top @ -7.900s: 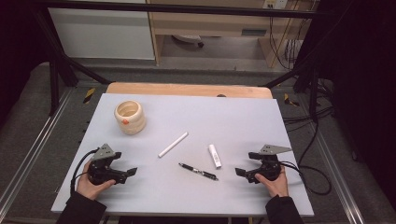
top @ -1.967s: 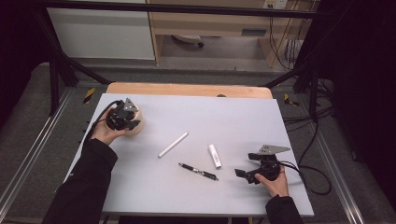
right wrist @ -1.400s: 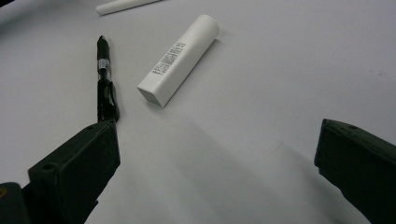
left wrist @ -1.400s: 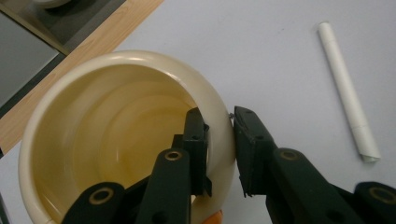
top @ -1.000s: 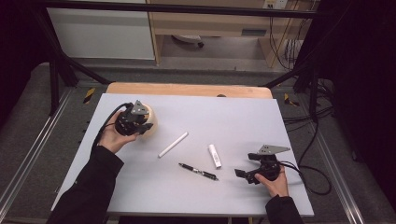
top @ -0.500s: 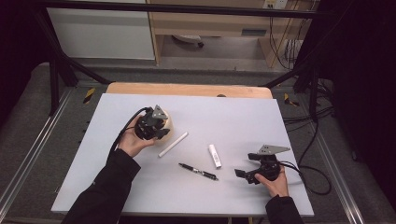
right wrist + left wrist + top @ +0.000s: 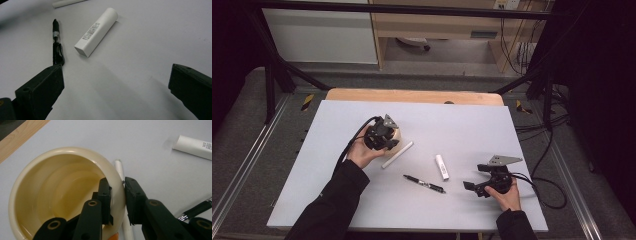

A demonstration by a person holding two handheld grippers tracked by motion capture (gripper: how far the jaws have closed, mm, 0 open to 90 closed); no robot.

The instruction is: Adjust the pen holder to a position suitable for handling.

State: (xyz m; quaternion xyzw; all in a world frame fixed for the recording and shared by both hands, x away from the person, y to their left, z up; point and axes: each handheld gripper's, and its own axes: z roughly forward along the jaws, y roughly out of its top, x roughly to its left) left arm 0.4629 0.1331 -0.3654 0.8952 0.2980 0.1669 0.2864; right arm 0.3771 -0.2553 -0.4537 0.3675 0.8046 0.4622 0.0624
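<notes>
Jaws of left gripper (image 7: 117, 200) clamping cream cup (image 7: 50, 195) rim, mouth up

cup (image 7: 395, 136) at table's (image 7: 522, 125) left, stick (image 7: 397, 154) just beside it, tube (image 7: 442, 166) right of pen (image 7: 424, 184)

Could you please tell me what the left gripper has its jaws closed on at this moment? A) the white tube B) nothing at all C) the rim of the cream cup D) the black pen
C: in the left gripper view the left gripper has one jaw inside and one outside the wall of the cream cup, pinching its rim, while the black pen and the white tube lie apart on the table.
</notes>
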